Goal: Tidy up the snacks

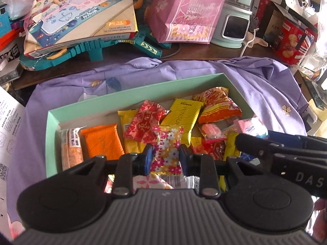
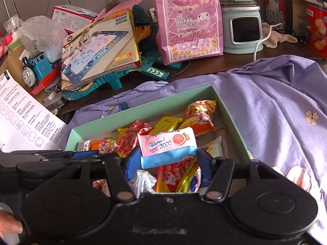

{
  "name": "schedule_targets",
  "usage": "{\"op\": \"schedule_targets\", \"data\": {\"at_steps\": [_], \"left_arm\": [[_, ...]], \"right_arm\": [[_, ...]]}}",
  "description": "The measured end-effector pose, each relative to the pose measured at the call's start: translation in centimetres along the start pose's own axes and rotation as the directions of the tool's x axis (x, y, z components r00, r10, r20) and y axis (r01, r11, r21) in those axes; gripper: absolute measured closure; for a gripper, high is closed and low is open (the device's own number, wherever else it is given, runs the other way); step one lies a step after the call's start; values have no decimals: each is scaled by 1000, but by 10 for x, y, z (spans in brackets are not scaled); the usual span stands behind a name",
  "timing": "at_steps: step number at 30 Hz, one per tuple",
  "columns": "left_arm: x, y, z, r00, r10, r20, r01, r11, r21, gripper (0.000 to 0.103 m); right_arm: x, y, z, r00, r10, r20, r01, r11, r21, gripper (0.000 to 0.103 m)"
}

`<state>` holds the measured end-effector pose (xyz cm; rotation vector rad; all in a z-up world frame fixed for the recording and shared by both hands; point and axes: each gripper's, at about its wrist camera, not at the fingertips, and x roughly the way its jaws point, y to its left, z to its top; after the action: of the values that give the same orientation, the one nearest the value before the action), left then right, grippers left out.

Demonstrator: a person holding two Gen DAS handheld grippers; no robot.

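The gripper bodies are blocking the near end of the green box (image 1: 130, 88), hiding the snacks lying there. At centre frame the left gripper (image 1: 166, 156) is clenching a flowered candy packet (image 1: 167, 150) upright between its fingers, above the box. The right gripper (image 2: 168, 159) is pinching a pink and blue vitamin packet (image 2: 167, 146) crosswise, over the box's heap of wrappers

Mint-green box (image 1: 51, 140) heaped with wrapped snacks (image 1: 179, 116) on purple cloth (image 1: 265, 85)
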<state>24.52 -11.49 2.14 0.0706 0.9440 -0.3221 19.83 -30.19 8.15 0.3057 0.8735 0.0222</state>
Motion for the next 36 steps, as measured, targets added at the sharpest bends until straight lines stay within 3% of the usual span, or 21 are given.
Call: {"op": "schedule_targets", "data": {"at_steps": [8,9,10,12,19,36], "left_arm": [[14,-7,3,1000,1,-13,-1,1000,15,73],[15,-9,3,1000,12,-12,-12,1000,21,59],[17,-11,3,1000,23,-15,-23,1000,22,32],[16,-14,2,999,48,3,-48,999,21,9],[10,-16,-1,998,55,1,-55,998,25,1],[-37,0,-23,996,78,31,-78,997,-26,0]], "right_arm": [[-6,-26,-7,998,-63,-3,63,998,23,40],[-7,-27,-9,998,-69,2,69,997,27,30],[-9,-29,-10,997,-71,11,71,997,37,15],[-12,-31,-11,997,-76,33,74,996,54,5],[-16,-31,-18,996,-85,38,82,993,79,0],[-52,-11,-33,994,-97,44,95,994,60,0]]}}
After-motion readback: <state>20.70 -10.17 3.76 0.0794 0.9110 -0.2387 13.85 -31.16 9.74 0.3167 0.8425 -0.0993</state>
